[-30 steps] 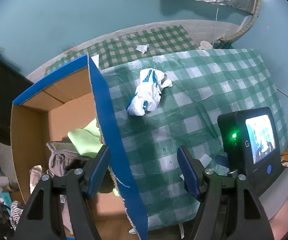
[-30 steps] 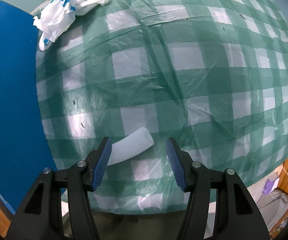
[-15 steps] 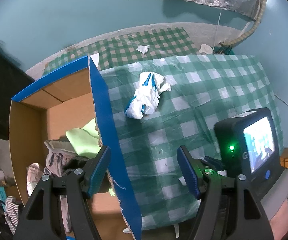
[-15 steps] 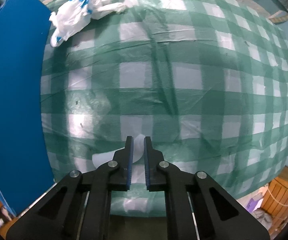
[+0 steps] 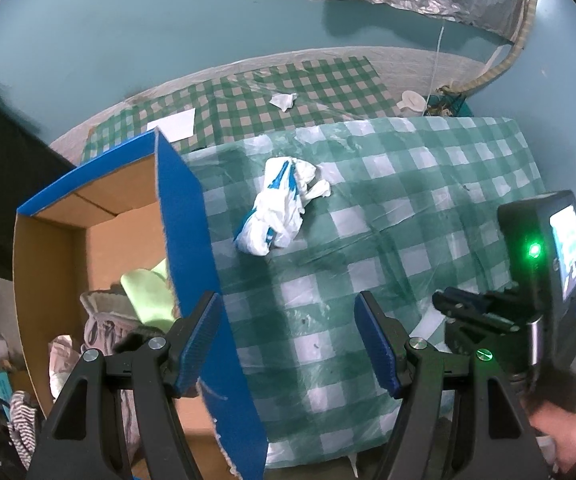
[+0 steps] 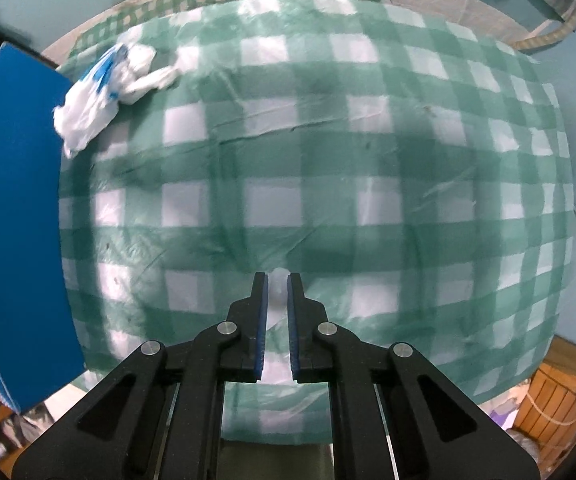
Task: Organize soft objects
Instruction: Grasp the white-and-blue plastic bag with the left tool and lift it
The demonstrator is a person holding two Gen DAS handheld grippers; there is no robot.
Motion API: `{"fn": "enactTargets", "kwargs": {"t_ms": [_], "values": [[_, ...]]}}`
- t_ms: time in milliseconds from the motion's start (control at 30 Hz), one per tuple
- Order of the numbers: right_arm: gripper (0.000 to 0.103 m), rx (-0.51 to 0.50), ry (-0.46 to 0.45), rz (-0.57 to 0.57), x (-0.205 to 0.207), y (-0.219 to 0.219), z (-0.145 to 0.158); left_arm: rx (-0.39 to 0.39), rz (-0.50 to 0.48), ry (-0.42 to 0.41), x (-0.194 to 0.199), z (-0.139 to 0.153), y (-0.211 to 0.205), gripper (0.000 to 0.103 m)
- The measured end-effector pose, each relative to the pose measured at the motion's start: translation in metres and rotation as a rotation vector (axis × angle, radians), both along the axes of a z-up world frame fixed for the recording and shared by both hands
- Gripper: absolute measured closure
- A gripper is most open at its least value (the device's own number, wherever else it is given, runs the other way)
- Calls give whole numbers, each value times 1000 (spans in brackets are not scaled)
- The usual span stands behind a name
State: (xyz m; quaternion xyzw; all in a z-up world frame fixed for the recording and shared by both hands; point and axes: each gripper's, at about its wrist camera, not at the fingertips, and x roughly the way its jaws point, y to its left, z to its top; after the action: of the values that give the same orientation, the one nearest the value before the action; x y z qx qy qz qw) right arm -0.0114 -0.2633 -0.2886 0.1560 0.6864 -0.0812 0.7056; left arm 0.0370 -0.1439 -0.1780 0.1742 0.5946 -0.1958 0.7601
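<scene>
My right gripper (image 6: 277, 280) points straight down, shut on a small white foam roll (image 6: 278, 300) just above the green checked tablecloth (image 6: 327, 160). In the left wrist view the same right gripper (image 5: 453, 306) shows at the right, with the white roll (image 5: 427, 323) hanging from it. A crumpled white and blue plastic bag (image 5: 282, 210) (image 6: 104, 80) lies on the cloth near the box. My left gripper (image 5: 288, 340) is open and empty, its fingers standing either side of the blue wall (image 5: 192, 232) of a cardboard box (image 5: 48, 264).
Inside the box lie a light green cloth (image 5: 146, 292) and a grey garment (image 5: 104, 320). Behind the table a second checked cloth (image 5: 288, 92) covers the floor, with paper scraps on it. A person's hand (image 5: 551, 428) holds the right gripper.
My right gripper closed on the white roll, which lay on the cloth between open fingers, and lifted it while shifting across the table. My left gripper stayed open and nearly still.
</scene>
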Motion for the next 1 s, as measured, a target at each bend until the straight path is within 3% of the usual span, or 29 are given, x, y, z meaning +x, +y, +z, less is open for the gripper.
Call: {"fn": "enactTargets", "kwargs": {"t_ms": [600,700,1000], "values": [[96,-14,-43,65,10,-34,8,44,49,54,42,-33,-34,32],[96,-8,-48,68,10,-42,13,51,59,72,50,-42,-36,23],[96,-11,-63,83,16,-55,23,92,61,85,67,-63,-44,23]]}}
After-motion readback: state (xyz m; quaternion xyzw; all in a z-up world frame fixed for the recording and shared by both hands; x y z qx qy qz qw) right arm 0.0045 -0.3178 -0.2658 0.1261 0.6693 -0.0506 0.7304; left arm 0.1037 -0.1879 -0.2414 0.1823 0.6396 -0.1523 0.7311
